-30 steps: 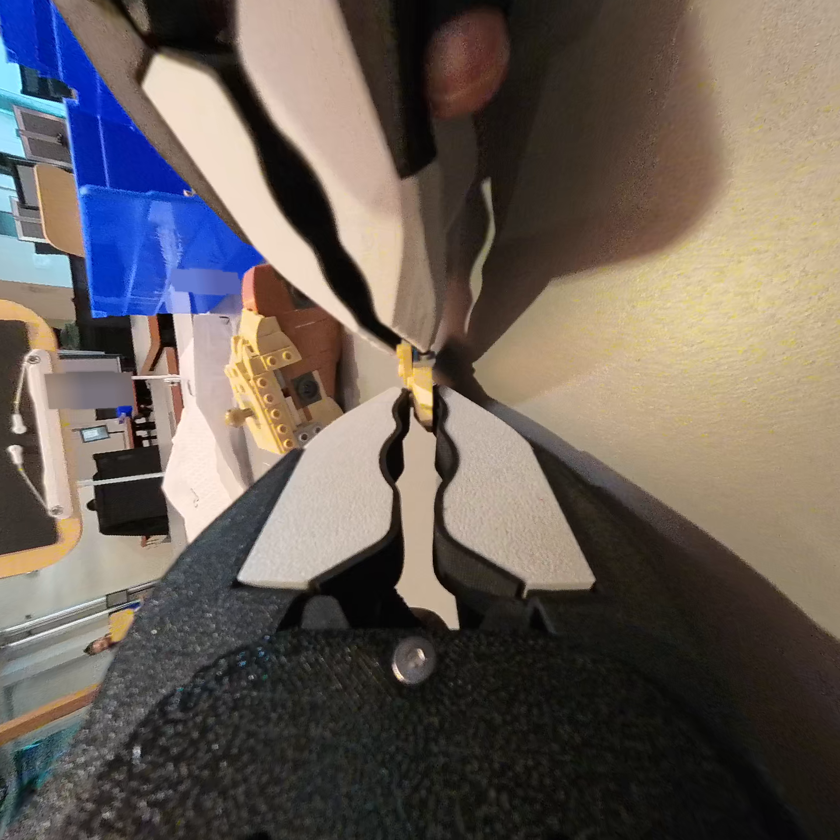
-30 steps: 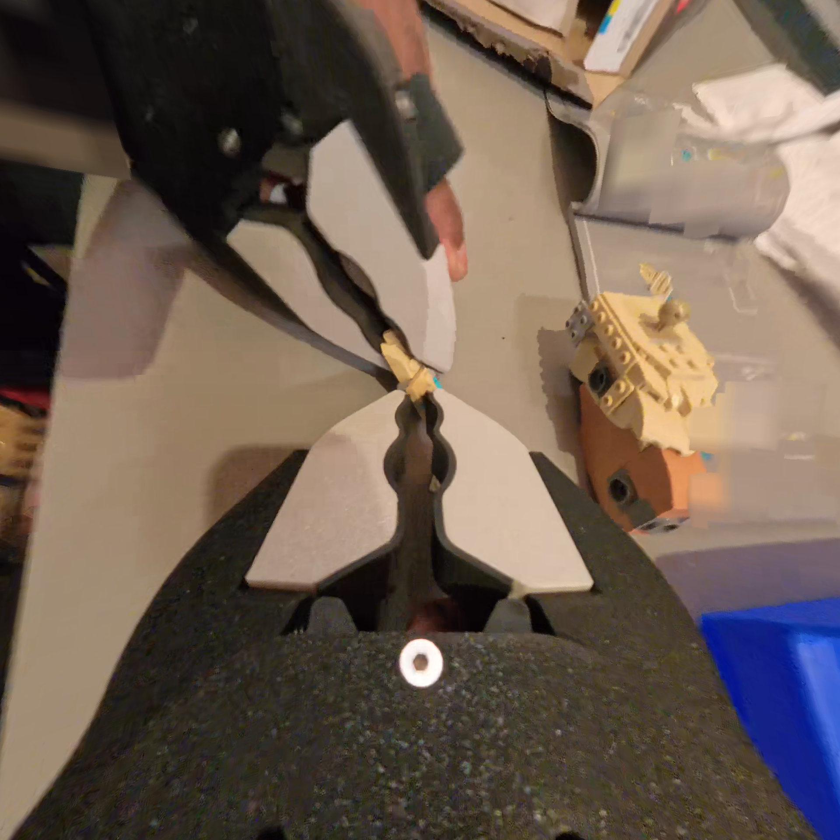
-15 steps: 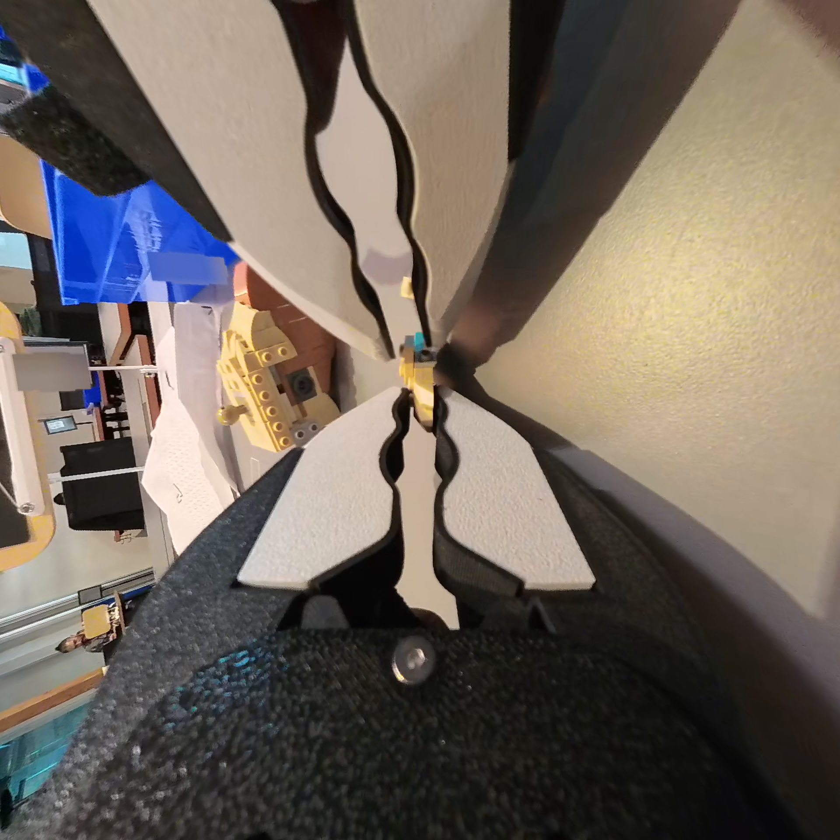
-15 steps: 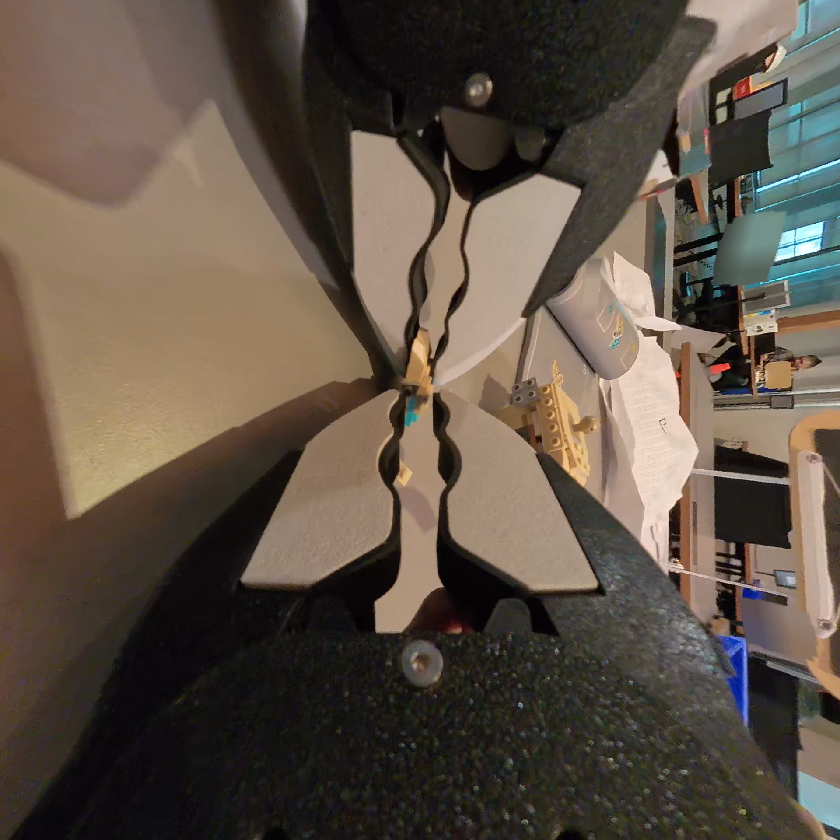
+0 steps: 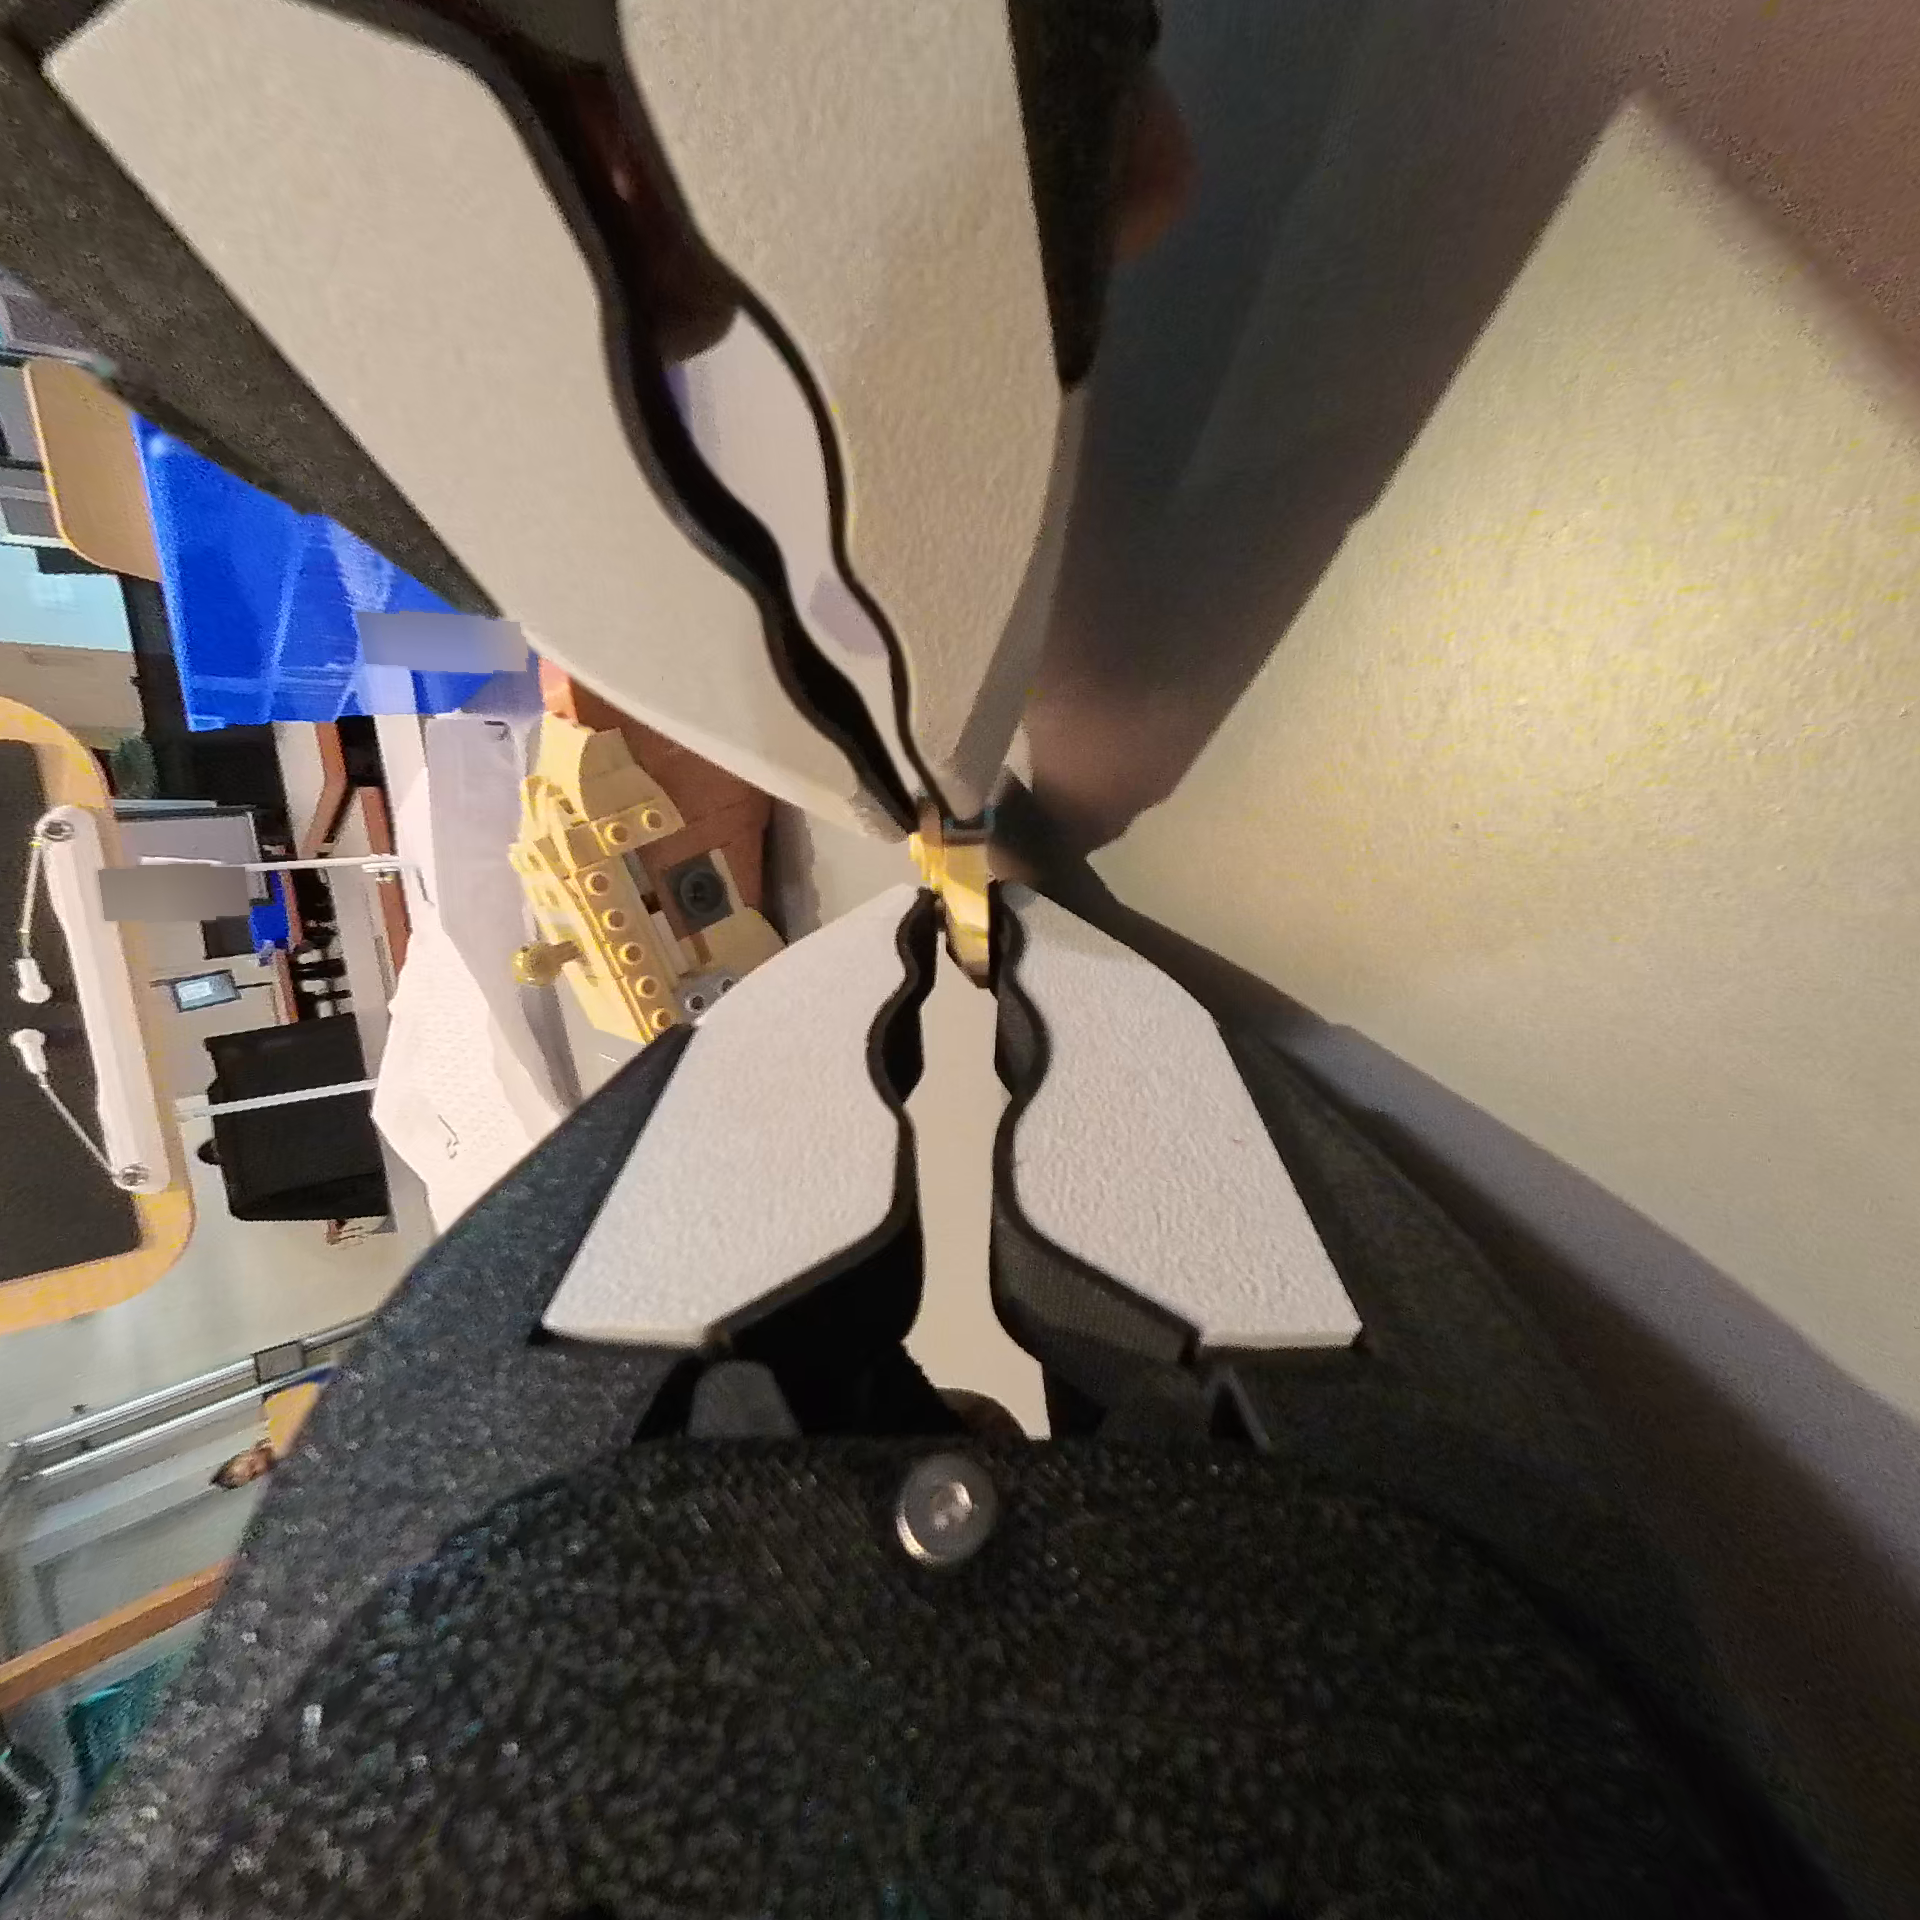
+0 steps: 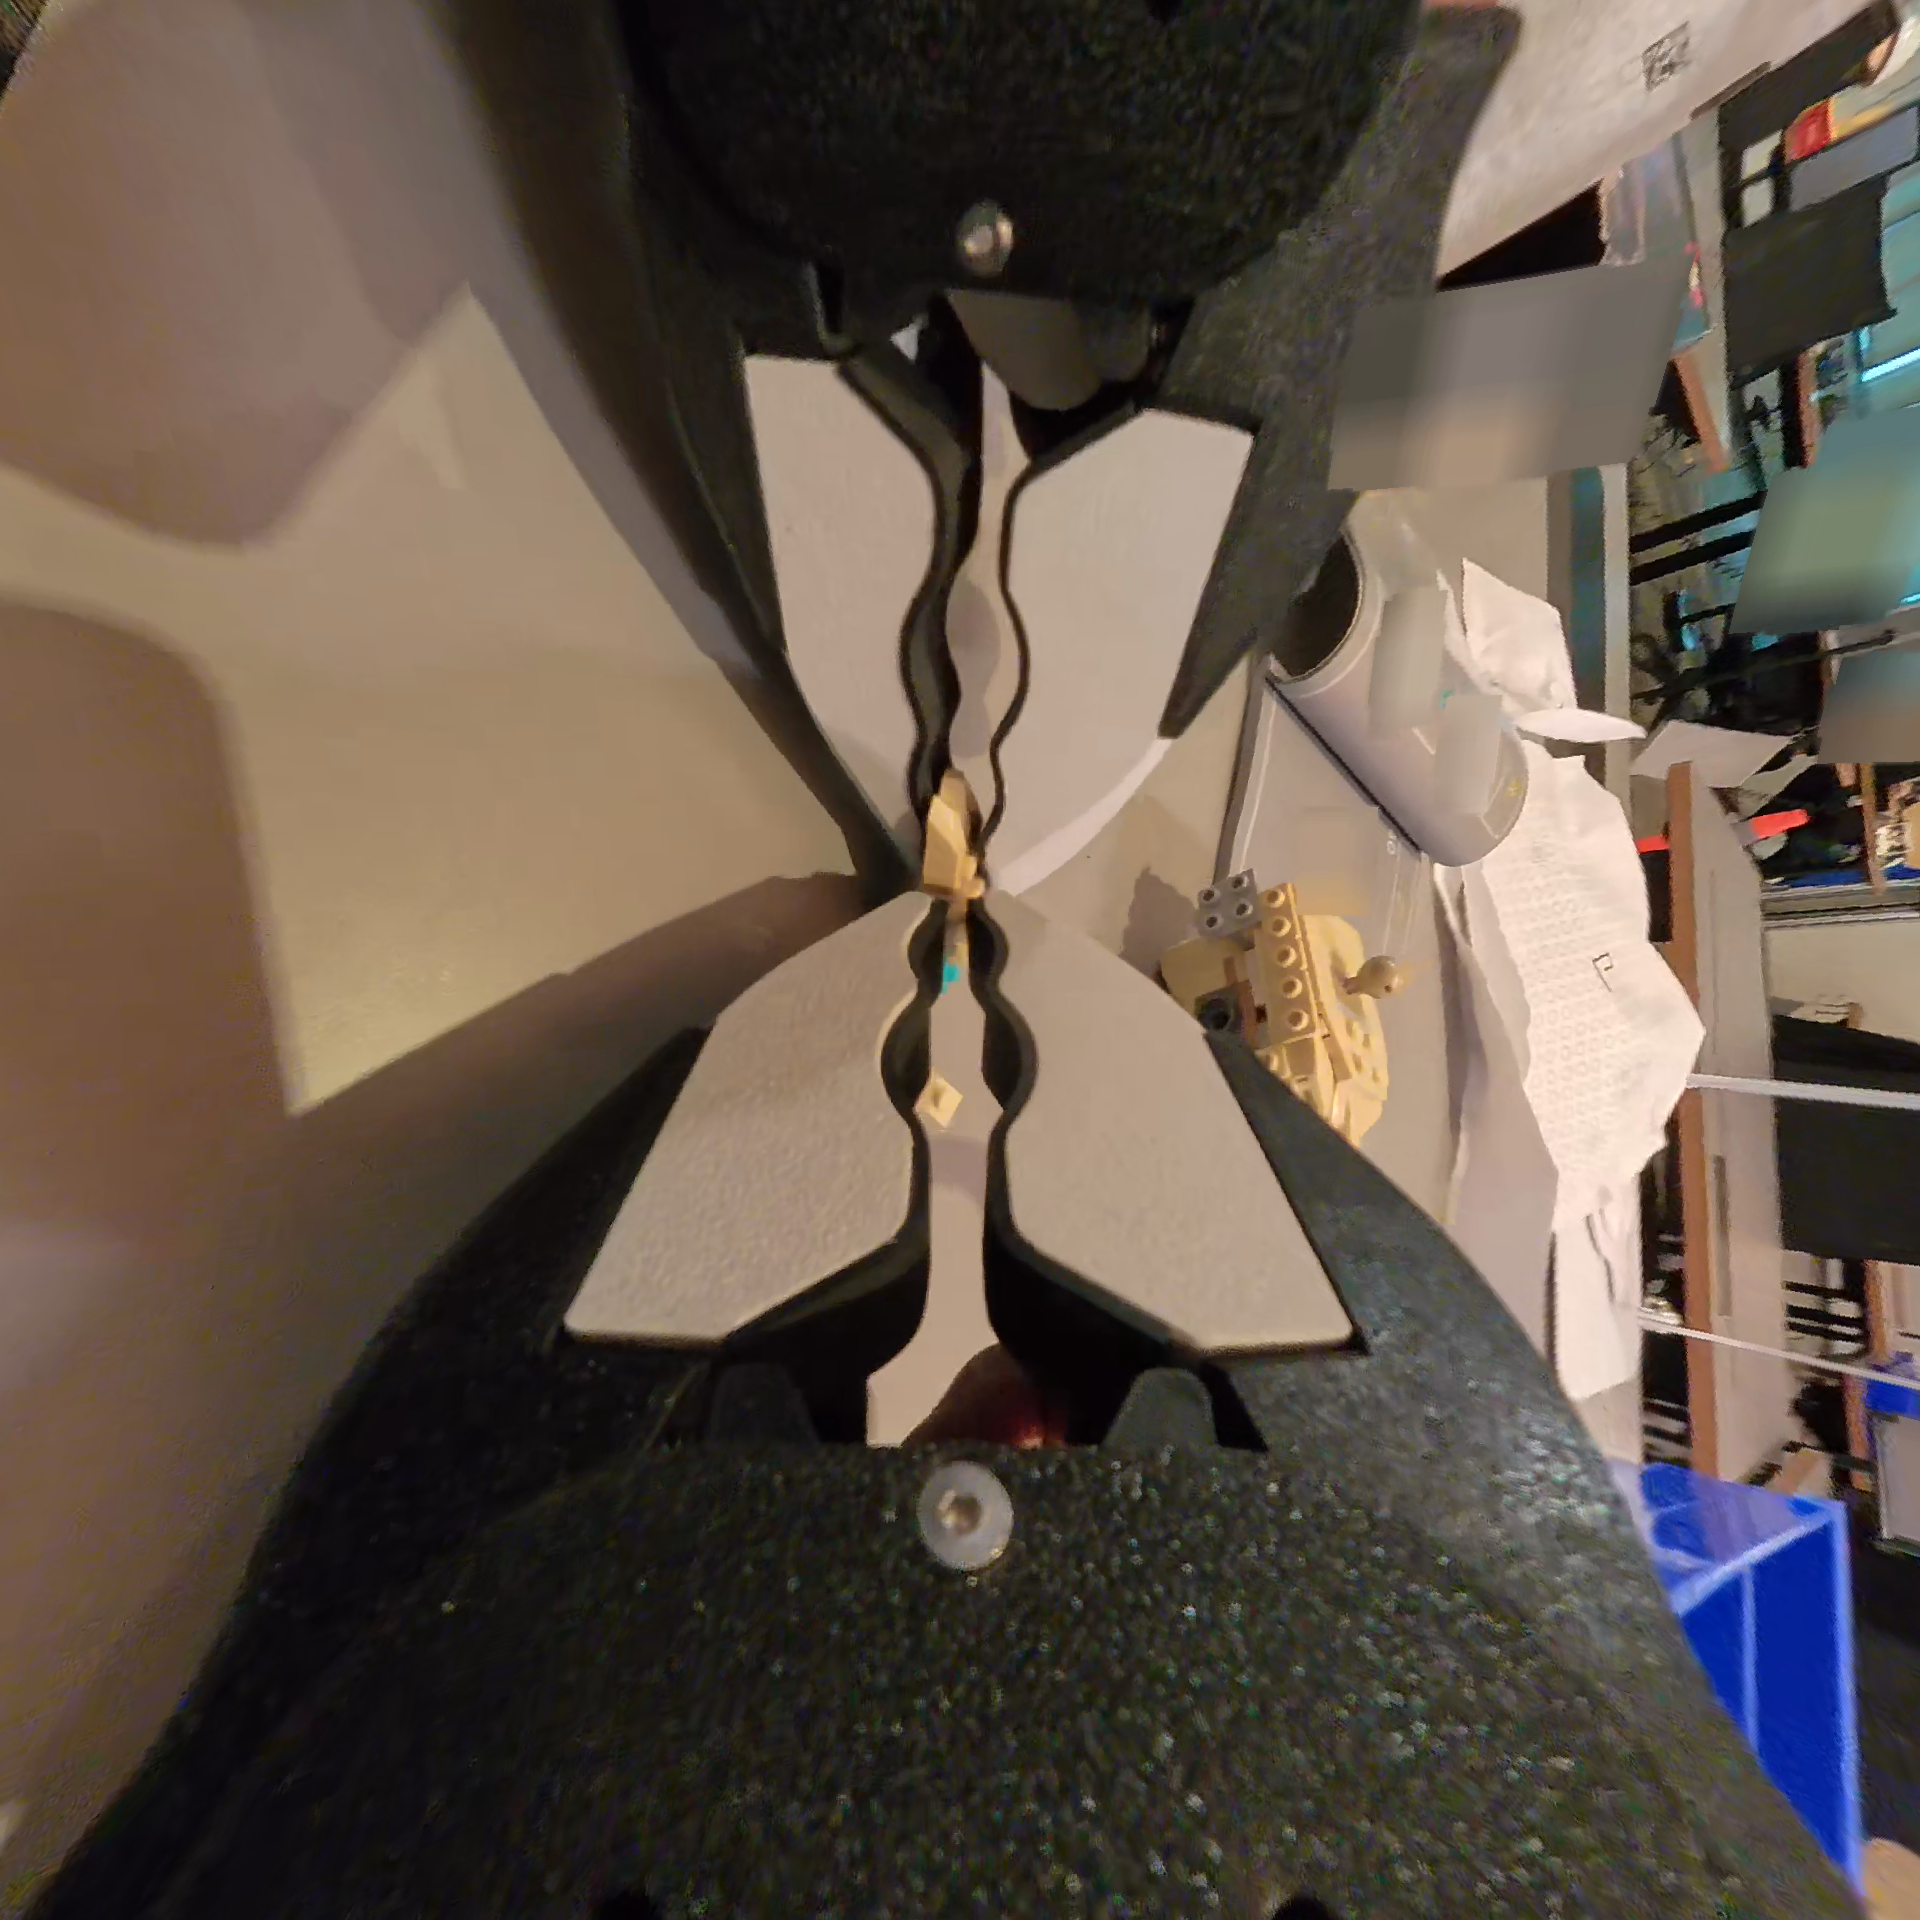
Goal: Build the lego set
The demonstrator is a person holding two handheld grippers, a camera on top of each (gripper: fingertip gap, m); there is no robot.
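Printed paper sheet lies beside tan lego model

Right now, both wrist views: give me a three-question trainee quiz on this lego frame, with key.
1. True or false: the left tongs are shut on the small tan lego piece.
2. Multiple choice: the partly built tan and brown lego model is A) clamped in the right tongs, B) lying on the table beside crumpled white paper, C) inside the blue plastic bin.
3. Fill in: the two tongs meet tip to ____.

Key: 1 true; 2 B; 3 tip.
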